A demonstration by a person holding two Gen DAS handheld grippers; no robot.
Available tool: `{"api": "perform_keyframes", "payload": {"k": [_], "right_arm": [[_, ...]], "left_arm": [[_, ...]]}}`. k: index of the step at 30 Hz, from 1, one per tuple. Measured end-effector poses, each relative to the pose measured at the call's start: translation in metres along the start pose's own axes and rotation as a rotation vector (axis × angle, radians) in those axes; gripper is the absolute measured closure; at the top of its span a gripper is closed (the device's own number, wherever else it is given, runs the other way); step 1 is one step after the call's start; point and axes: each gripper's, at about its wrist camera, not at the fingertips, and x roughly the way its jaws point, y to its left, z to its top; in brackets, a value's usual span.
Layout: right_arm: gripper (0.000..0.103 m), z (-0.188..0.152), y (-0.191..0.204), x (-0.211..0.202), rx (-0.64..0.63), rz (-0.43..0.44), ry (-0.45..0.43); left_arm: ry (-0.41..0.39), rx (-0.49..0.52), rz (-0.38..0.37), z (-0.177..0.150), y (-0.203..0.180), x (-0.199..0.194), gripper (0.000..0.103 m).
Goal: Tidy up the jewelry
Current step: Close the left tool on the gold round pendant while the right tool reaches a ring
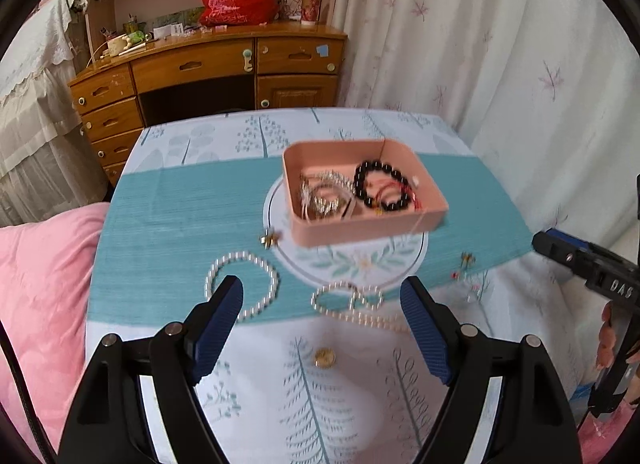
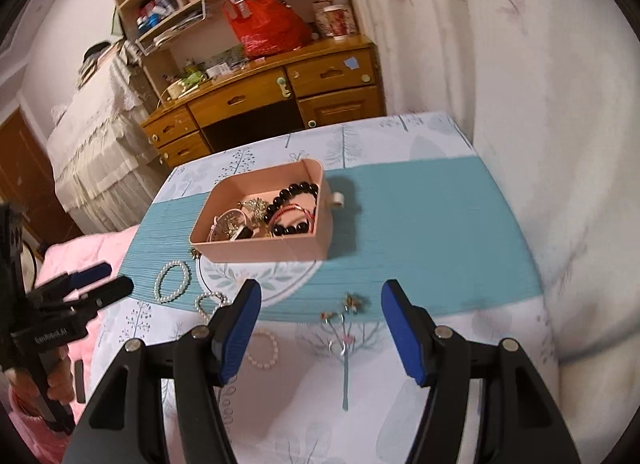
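Claws: left claw (image 1: 322, 304) and right claw (image 2: 320, 310) both spread wide, empty, ribbed blue pads. Matte pink rectangular plastic tray (image 1: 360, 230) mid-bench holds glossy black bead bracelet (image 1: 382, 186), silver chains. White pearl strand loop (image 1: 242, 284) on teal-striped cloth near bench's near-left edge.

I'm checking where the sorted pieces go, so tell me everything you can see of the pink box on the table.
The pink box is a shallow, open-topped rectangular tray with rounded corners, smooth and matte, probably plastic or card. It sits flat on the teal band of the tablecloth, partly over a printed white circle. Inside lie a black bead bracelet with red cord on the right and silvery-gold pieces on the left. Neither gripper touches it.
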Motion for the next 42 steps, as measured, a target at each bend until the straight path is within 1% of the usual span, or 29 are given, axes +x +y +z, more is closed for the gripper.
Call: {"api": "perform_keyframes", "payload": {"k": [2, 4, 7, 10, 12, 15, 17, 22, 24, 25, 30, 32, 35, 37, 39, 40, 41, 42], "right_arm": [[0.040, -0.009, -0.004, -0.001, 0.005, 0.001, -0.010], [0.040, -0.017, -0.005, -0.001, -0.010, -0.018, -0.026], [0.040, -0.031, -0.005, 0.001, -0.053, -0.035, -0.053], [0.040, -0.046, -0.005, 0.007, -0.090, -0.047, -0.078], [0.040, -0.054, -0.004, 0.014, -0.115, -0.063, -0.072], [0.040, -0.063, -0.002, 0.023, -0.154, -0.079, -0.071], [0.040, -0.067, -0.002, 0.027, -0.165, -0.073, -0.070], [0.040, -0.074, -0.001, 0.045, -0.198, -0.047, -0.021], [0.040, -0.075, -0.001, 0.051, -0.207, -0.043, -0.001], [0.041, -0.076, 0.000, 0.055, -0.211, -0.047, 0.012], [0.047, -0.076, 0.000, 0.068, -0.205, -0.063, 0.047], [0.050, -0.074, 0.000, 0.070, -0.209, -0.067, 0.043], [0.052, -0.072, 0.002, 0.073, -0.213, -0.076, 0.042], [0.055, -0.071, 0.005, 0.075, -0.227, -0.093, 0.043], [0.058, -0.072, 0.010, 0.077, -0.249, -0.131, 0.047], [0.063, -0.071, 0.012, 0.077, -0.259, -0.139, 0.047], [0.068, -0.071, 0.014, 0.077, -0.265, -0.129, 0.047], [0.069, -0.071, 0.015, 0.078, -0.272, -0.126, 0.047]], "left_arm": [[0.001, 0.007, 0.018, -0.011, -0.002, 0.002, 0.024], [0.001, 0.023, 0.018, -0.023, -0.003, 0.005, 0.024], [-0.004, 0.034, 0.025, -0.038, -0.004, 0.010, 0.024], [0.013, 0.039, 0.021, -0.050, -0.004, 0.019, 0.024], [0.034, 0.037, 0.023, -0.059, -0.005, 0.026, 0.024], [0.044, 0.046, 0.031, -0.068, -0.007, 0.034, 0.024], [0.046, 0.058, 0.040, -0.074, -0.009, 0.039, 0.024], [0.051, 0.106, 0.060, -0.085, -0.015, 0.051, 0.024], [0.066, 0.097, 0.059, -0.085, -0.015, 0.057, 0.027], [0.073, 0.087, 0.050, -0.085, -0.014, 0.060, 0.031], [0.053, 0.092, 0.019, -0.084, -0.015, 0.062, 0.036], [0.044, 0.099, 0.023, -0.084, -0.015, 0.063, 0.040], [0.029, 0.096, 0.020, -0.083, -0.014, 0.064, 0.045], [0.021, 0.082, 0.004, -0.082, -0.011, 0.064, 0.045], [0.009, 0.061, -0.025, -0.081, -0.007, 0.063, 0.045], [0.006, 0.055, -0.031, -0.081, -0.006, 0.063, 0.046], [0.004, 0.052, -0.034, -0.080, -0.006, 0.064, 0.047], [0.003, 0.052, -0.032, -0.080, -0.006, 0.064, 0.048]]}}
